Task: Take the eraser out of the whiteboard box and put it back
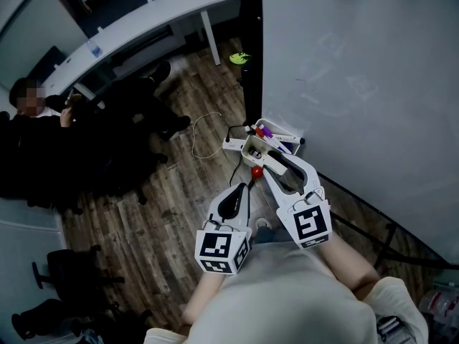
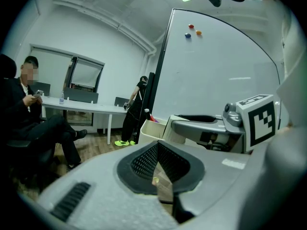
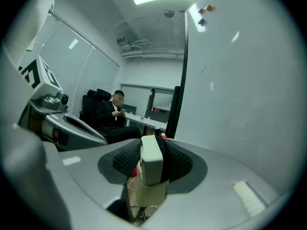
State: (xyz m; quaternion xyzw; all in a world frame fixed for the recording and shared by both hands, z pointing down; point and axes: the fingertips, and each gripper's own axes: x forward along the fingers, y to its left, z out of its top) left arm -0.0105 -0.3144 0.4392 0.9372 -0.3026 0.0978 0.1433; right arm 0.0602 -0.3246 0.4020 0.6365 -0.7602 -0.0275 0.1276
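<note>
The pale white block eraser is standing on edge right between the black ribbed pads of the right claw, and the claw is clamped on it, one pad pressing each flat side. From the head view that claw is reaching out to the cream plastic whiteboard box, its tips sitting at the box's open top. So the eraser is at the mouth of the box, in the claw's grip. Whether its lower end rests inside I cannot tell. A purple-capped marker pokes up from the same box, just past the claw's tips.

Over to the left claw: pads drawn together at the tips, nothing between them. It is held back and beside the right one, short of the box, pointing roughly the same way. A small red round thing shows between the two claws in the head view. What it is, I cannot tell.

The box hangs at the lower edge of the big white whiteboard, where three little round magnets sit high up. Below is the dark wooden plank floor. Farther out, a person in dark clothes sits by a long white desk, and a second person in black stands at the whiteboard's far edge in bright yellow-green shoes.
</note>
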